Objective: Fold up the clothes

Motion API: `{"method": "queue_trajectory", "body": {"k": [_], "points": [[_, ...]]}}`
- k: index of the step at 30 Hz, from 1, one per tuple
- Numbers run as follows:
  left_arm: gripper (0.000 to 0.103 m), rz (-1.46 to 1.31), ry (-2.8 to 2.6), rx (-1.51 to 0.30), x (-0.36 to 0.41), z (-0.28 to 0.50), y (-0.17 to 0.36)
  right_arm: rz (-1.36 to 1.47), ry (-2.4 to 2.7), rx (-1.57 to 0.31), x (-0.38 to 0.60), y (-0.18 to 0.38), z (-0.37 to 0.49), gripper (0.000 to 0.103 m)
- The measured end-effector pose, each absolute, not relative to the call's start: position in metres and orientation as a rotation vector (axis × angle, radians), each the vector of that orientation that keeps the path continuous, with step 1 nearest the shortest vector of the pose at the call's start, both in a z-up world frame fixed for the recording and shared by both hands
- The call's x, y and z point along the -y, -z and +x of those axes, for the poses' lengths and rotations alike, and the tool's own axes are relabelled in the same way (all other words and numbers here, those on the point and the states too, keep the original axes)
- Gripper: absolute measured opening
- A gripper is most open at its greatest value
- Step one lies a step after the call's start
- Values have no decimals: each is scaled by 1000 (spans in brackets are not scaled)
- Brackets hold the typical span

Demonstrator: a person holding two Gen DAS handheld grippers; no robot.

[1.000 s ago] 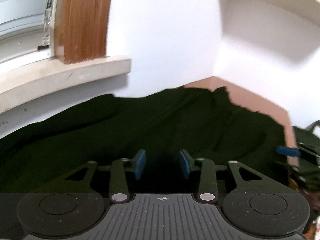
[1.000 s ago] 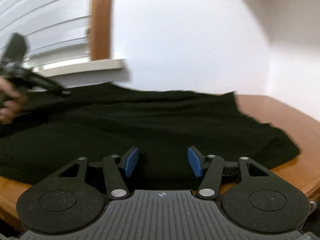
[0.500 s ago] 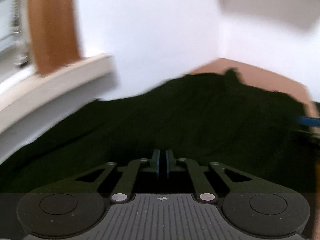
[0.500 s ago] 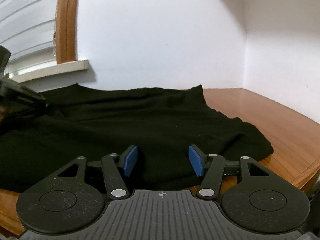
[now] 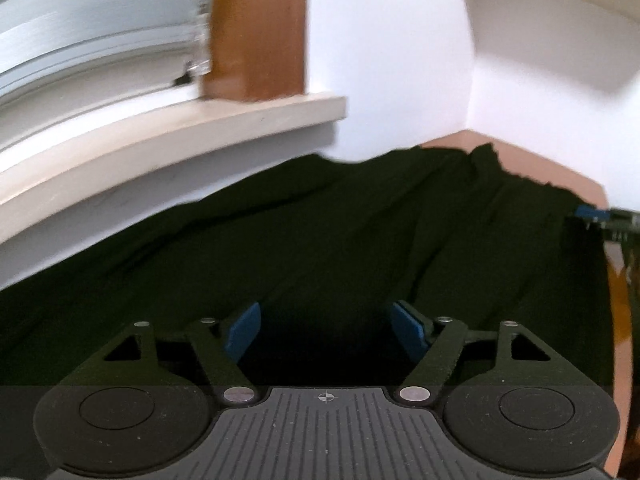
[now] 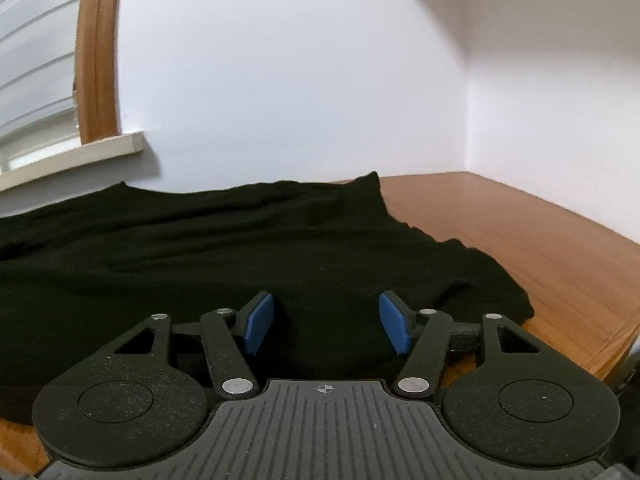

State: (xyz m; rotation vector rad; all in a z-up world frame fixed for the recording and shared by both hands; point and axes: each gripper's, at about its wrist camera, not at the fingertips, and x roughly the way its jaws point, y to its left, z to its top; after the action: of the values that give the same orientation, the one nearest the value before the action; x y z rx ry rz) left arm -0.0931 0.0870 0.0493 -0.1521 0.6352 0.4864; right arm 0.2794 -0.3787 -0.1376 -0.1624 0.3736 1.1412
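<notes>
one black garment [image 6: 224, 248] spread on the wooden table [image 6: 520, 240], not yet folded.

left gripper [image 5: 326, 328] low over the cloth, jaws just opened wide, nothing clamped, probably freed to reach for another edge. right gripper [image 6: 326, 320] at the near hem, jaws apart and just widened slightly, dark fabric seen behind the gap but not pinched, likely poised for a grab. counted: one garment, two grippers, one window sill [image 5: 172, 136] behind the table.

Left gripper [image 5: 326, 330], black linkage arms, blue pads [image 5: 242, 332], silver pivot screws, ribbed grey housing
</notes>
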Motion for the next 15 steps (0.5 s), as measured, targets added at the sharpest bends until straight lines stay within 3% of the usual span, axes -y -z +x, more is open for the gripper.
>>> {"method": "queue_trajectory", "body": {"k": [15], "points": [[81, -333, -550, -573, -95, -178, -40, -190, -1180, -306, 407, 147, 273, 61]]}}
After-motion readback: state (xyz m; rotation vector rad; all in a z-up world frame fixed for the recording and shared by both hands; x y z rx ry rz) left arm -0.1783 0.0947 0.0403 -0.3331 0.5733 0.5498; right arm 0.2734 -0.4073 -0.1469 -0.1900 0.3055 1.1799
